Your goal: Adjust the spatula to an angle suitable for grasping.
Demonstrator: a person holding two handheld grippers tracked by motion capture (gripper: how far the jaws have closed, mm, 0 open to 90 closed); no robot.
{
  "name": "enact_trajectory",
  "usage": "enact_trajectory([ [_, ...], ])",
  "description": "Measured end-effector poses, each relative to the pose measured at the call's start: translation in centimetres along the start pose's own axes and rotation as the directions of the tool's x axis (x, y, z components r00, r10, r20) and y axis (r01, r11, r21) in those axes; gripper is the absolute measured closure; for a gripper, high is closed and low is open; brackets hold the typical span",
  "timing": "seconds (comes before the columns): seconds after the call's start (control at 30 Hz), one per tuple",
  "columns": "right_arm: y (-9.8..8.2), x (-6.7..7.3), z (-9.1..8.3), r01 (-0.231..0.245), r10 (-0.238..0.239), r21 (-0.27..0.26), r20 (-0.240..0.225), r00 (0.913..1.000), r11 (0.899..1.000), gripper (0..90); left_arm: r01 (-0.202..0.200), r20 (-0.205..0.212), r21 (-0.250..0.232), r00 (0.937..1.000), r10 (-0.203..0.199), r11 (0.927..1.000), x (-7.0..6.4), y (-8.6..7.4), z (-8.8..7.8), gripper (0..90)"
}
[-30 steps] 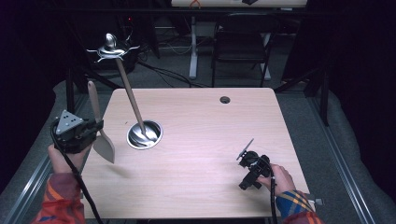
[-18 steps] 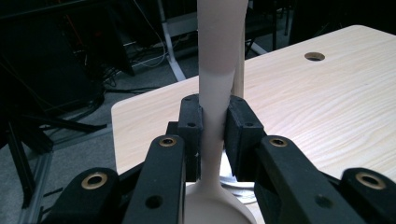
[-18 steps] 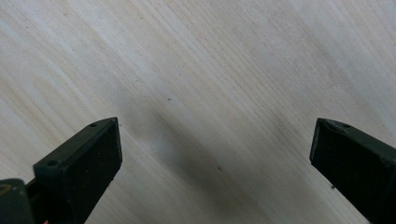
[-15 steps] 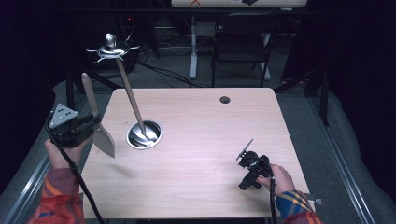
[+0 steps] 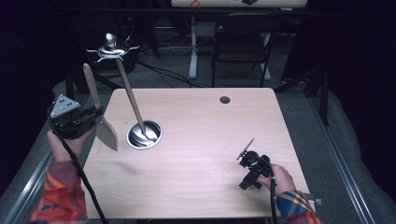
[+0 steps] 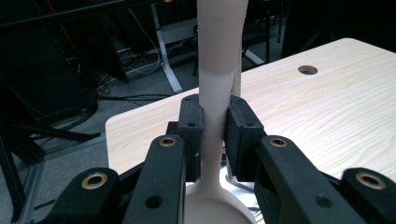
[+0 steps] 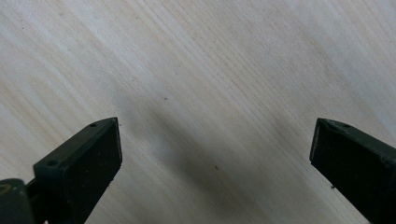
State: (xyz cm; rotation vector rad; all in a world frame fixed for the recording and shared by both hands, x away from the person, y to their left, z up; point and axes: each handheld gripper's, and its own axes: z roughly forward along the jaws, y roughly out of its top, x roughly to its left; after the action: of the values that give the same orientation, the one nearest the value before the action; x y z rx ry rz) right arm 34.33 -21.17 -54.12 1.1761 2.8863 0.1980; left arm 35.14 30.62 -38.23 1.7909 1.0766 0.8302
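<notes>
Nearest me, the right gripper (image 5: pixel 244 155) rests low on the wooden table (image 5: pixel 196 186), its jaws spread wide over bare wood with nothing between them. Further off at the table's left edge, the left gripper (image 5: pixel 95 119) has its jaws pinched tight on the narrow neck of a pale wooden spatula (image 5: pixel 99 112), blade hanging down above the tabletop, handle slanting up and away. Just beyond sits a shallow metal bowl (image 5: pixel 144 134) with a long ladle (image 5: pixel 128 91) leaning out of it. Held so close to the blade, the spatula may pivot in the grip, and a swing toward the bowl could knock the ladle over.
</notes>
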Motion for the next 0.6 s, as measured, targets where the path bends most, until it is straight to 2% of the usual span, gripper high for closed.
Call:
enact_trajectory([
  [0.3, 0.0, -0.1, -0.1, 0.009, -0.009, 0.014, -0.001, 1.0000, 1.000, 1.9, 0.006, 0.001, 0.005, 1.0000, -0.006, 1.0000, 0.1, 0.5, 0.8, 77.4],
  [0.4, 0.0, 0.0, 0.0, 0.000, 0.000, 0.002, -0.001, 1.0000, 1.000, 1.9, 0.003, -0.001, 0.009, 1.0000, -0.003, 1.0000, 0.1, 0.7, 1.0, 77.4],
  [0.47, 0.1, -0.1, -0.1, 0.016, -0.016, 0.024, -0.001, 0.9999, 1.000, 1.9, 0.008, 0.000, 0.011, 1.0000, -0.008, 0.9999, 0.1, 0.7, 1.2, 77.4],
  [0.6, 0.0, 0.0, 0.1, 0.001, -0.001, 0.004, -0.004, 1.0000, 1.000, 1.9, 0.012, 0.002, 0.018, 0.9999, -0.012, 0.9998, 0.2, 0.6, 1.6, 77.4],
])
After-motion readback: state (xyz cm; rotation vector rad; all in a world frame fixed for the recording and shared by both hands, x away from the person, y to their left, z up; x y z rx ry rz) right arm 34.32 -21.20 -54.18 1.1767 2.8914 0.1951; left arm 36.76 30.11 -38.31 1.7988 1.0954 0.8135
